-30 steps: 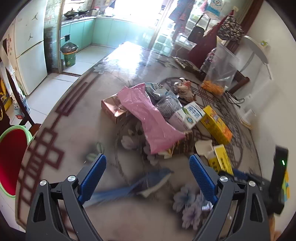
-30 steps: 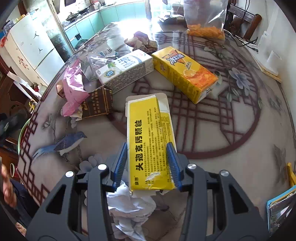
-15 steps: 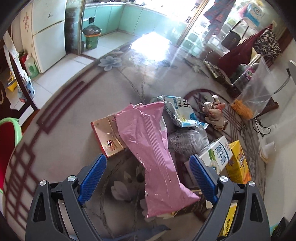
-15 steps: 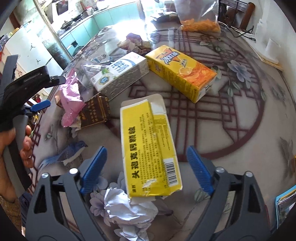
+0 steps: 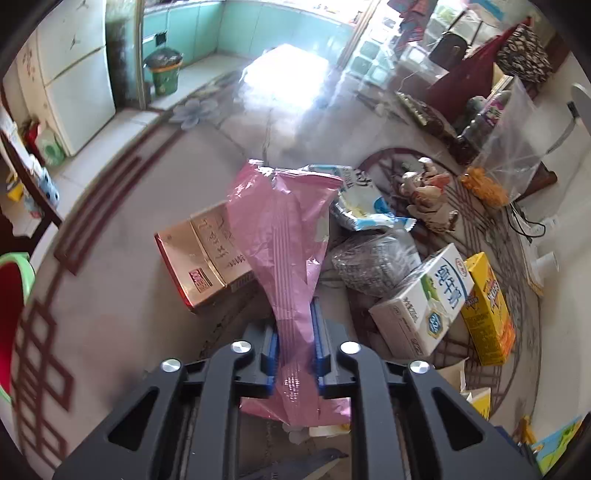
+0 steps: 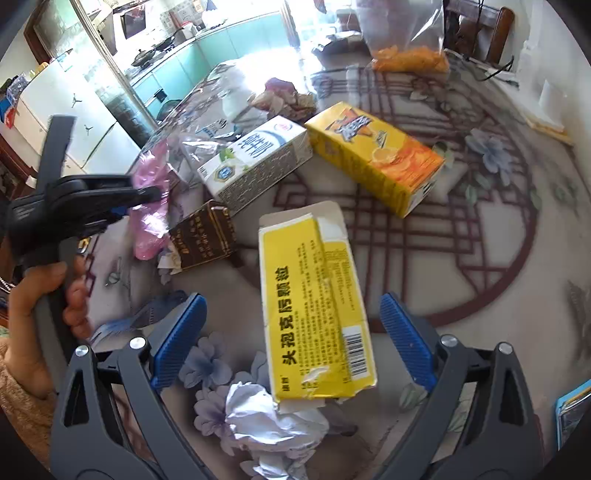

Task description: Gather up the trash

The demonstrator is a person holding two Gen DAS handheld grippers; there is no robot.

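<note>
Litter crowds the patterned table [image 6: 480, 229]; teal kitchen cabinets [image 5: 258, 22] behind.

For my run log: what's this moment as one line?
left tongs: just closed on pink wrapper | right tongs: just opened, astride flattened yellow box

Grippers: two, namely the left gripper [image 5: 295, 339] and the right gripper [image 6: 291, 336]. Pink plastic wrapper [image 5: 284, 251]: one. Flat yellow box [image 6: 314, 314]: one. Yellow-orange juice carton [image 6: 376, 157]: one. White milk carton [image 6: 255, 158]: one. Gold-and-red box [image 5: 203, 264]: one. Small brown box [image 6: 205, 236]: one. Crumpled white paper [image 6: 269, 421]: one. Blue-and-white wrapper [image 5: 360, 201]: one. Clear bag of orange snacks [image 6: 406, 40]: one. Green bin [image 5: 162, 70]: one.
</note>
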